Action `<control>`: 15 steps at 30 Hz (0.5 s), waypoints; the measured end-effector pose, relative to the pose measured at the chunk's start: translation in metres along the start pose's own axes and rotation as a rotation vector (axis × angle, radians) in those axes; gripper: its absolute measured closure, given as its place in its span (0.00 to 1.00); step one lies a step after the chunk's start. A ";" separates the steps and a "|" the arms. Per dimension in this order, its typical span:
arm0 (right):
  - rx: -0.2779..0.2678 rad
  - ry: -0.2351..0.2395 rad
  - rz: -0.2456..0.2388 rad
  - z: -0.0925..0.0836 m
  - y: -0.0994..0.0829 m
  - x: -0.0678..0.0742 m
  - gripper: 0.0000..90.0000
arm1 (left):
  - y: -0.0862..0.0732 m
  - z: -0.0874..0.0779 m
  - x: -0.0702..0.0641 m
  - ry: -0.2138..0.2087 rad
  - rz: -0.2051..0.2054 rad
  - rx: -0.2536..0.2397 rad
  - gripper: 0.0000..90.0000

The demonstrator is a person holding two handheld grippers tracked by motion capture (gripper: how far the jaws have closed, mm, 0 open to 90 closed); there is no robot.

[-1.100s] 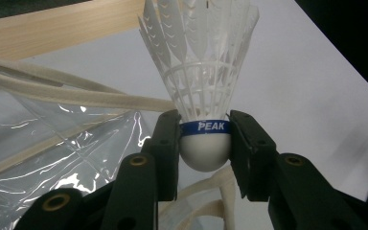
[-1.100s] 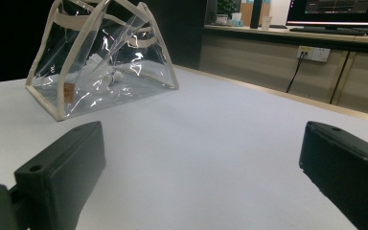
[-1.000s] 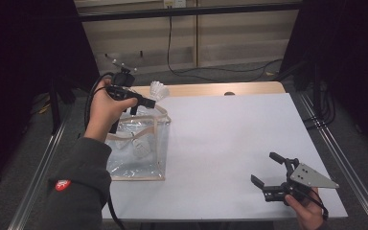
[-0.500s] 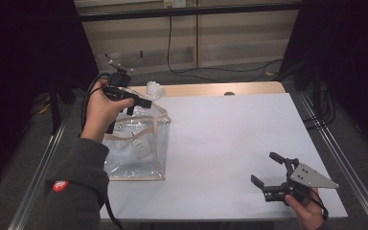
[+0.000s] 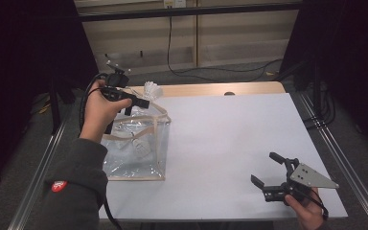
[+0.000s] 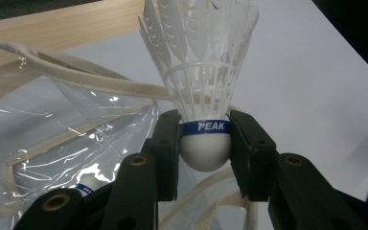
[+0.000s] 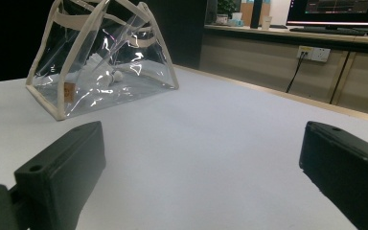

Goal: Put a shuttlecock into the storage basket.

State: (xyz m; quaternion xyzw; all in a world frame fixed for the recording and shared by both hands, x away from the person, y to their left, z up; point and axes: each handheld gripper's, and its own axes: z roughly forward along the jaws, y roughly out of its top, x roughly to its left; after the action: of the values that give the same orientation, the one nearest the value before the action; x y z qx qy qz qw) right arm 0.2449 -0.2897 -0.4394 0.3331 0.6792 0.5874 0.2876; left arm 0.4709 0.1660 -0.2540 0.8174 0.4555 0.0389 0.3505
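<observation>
- High view: the left claw (image 5: 143,102) is held up over the far left of the white-topped desk (image 5: 230,143), above the open top of a clear plastic bag with cream fabric trim (image 5: 136,148).
- A white feathered shuttlecock with a blue band round its cork (image 5: 152,89) is seen at the tip of that claw, feathers pointing away from the hand.
- A second white shuttlecock (image 5: 139,147) is made out inside the bag, lying on its floor.
- The right claw (image 5: 268,168) is held low by the near right corner of the desk, well apart from the bag; its jaws are spread wide with nothing between them.
- Left gripper view: the shuttlecock (image 6: 204,86) is clamped by its round white cork between the two black jaws, the blue band marked PEAK sitting just above the pads, the feathers standing upright.
- The bag (image 6: 67,139) is seen below and behind, its cream strap looping past the cork; a bit of the second shuttlecock (image 6: 87,184) is glimpsed through the plastic.
- Right gripper view: the jaws are seen far apart, only bare desk (image 7: 211,158) lying between them.
- The bag (image 7: 100,62) is set upright farther off on the desk, with the second shuttlecock (image 7: 106,74) visible inside it.
</observation>
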 end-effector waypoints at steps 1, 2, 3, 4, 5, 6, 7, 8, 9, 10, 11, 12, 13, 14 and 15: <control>-0.001 0.002 0.000 0.000 0.000 0.000 0.02 | 0.000 0.000 0.000 0.002 0.001 -0.001 0.73; -0.001 0.001 0.000 0.000 0.000 0.000 0.02 | 0.000 0.000 0.000 0.002 0.000 0.000 0.73; 0.000 -0.001 -0.001 0.000 0.000 0.000 0.02 | 0.000 0.000 0.001 0.000 0.001 0.000 0.73; -0.002 0.001 0.000 0.000 0.000 0.000 0.02 | 0.000 0.000 0.001 0.000 0.000 -0.001 0.73; -0.002 0.003 0.001 0.000 0.000 0.000 0.02 | 0.000 -0.001 0.001 0.002 -0.001 -0.001 0.73; -0.002 0.001 0.000 0.000 0.000 0.000 0.02 | 0.000 -0.001 0.002 -0.002 0.001 0.004 0.73; 0.000 0.000 0.000 0.000 0.000 0.000 0.02 | -0.001 -0.001 0.002 0.002 -0.006 -0.002 0.73; 0.000 0.001 -0.001 0.000 0.000 0.000 0.02 | -0.001 -0.001 0.002 0.004 -0.002 -0.001 0.73; 0.000 0.001 0.000 0.000 0.000 0.000 0.02 | -0.001 -0.002 0.003 0.002 0.000 0.001 0.73; 0.000 0.001 -0.001 0.000 0.000 0.000 0.02 | -0.001 -0.002 0.003 0.001 -0.003 0.000 0.73; -0.001 0.001 0.001 0.000 0.000 0.000 0.02 | -0.001 -0.002 0.003 0.006 -0.005 -0.001 0.73; -0.001 0.001 0.001 0.000 0.000 0.000 0.02 | -0.001 -0.003 0.004 0.006 -0.006 -0.001 0.73; -0.002 0.002 -0.001 0.000 0.000 0.000 0.02 | -0.001 -0.003 0.004 0.005 -0.010 -0.002 0.73; -0.001 0.001 0.001 0.000 0.000 0.000 0.02 | -0.002 -0.003 0.004 0.009 -0.010 -0.001 0.73; -0.002 0.001 0.000 0.000 0.000 0.000 0.02 | -0.002 -0.003 0.005 0.007 -0.009 -0.001 0.73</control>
State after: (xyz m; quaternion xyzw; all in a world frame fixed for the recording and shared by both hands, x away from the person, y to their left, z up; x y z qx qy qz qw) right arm 0.2451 -0.2898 -0.4395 0.3324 0.6789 0.5883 0.2874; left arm 0.4712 0.1719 -0.2541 0.8150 0.4606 0.0403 0.3493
